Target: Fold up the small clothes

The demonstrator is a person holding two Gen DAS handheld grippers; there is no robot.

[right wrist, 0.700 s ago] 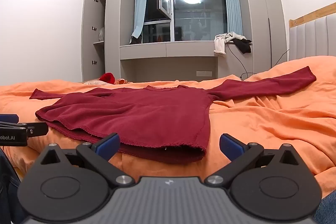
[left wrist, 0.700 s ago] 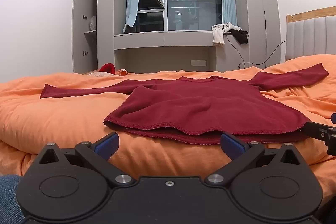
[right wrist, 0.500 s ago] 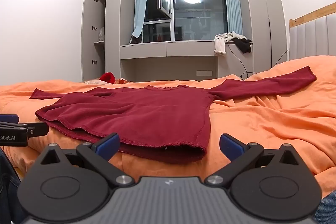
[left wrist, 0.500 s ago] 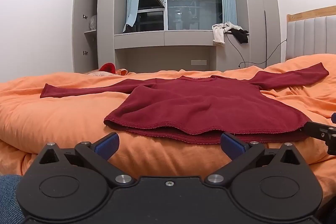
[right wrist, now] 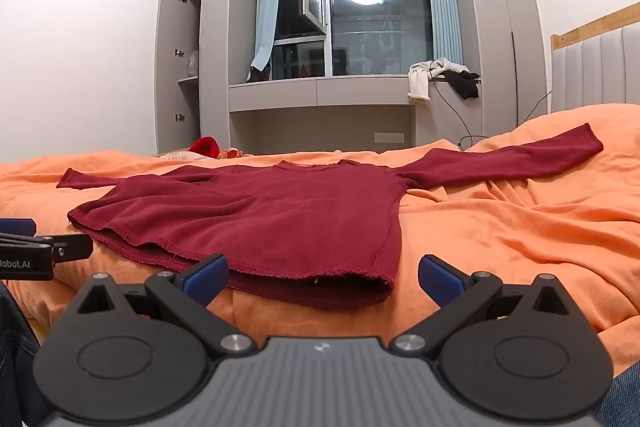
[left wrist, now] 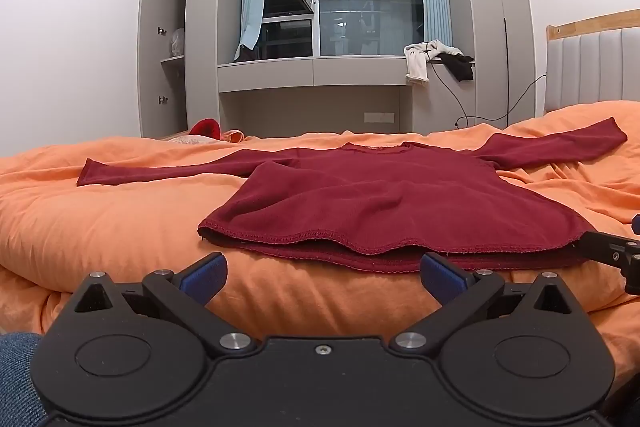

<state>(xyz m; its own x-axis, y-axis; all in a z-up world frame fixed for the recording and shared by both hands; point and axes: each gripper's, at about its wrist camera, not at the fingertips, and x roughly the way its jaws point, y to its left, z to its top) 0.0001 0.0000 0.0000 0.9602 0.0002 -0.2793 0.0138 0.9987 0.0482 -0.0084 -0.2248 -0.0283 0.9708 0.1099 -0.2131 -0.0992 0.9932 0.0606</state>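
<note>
The dark red top (left wrist: 384,203) lies spread flat with both sleeves out near the bed's (left wrist: 100,227) front edge, unfolded, while the left gripper (left wrist: 322,273) and right gripper (right wrist: 322,275) hover before its hem, jaws apart and empty.

Black gripper (left wrist: 322,273) bodies w/ blue fingertips (left wrist: 204,273), silver screws.

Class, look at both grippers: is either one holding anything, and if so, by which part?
Nothing is held. The left gripper and right gripper are both open, short of the shirt hem.
</note>
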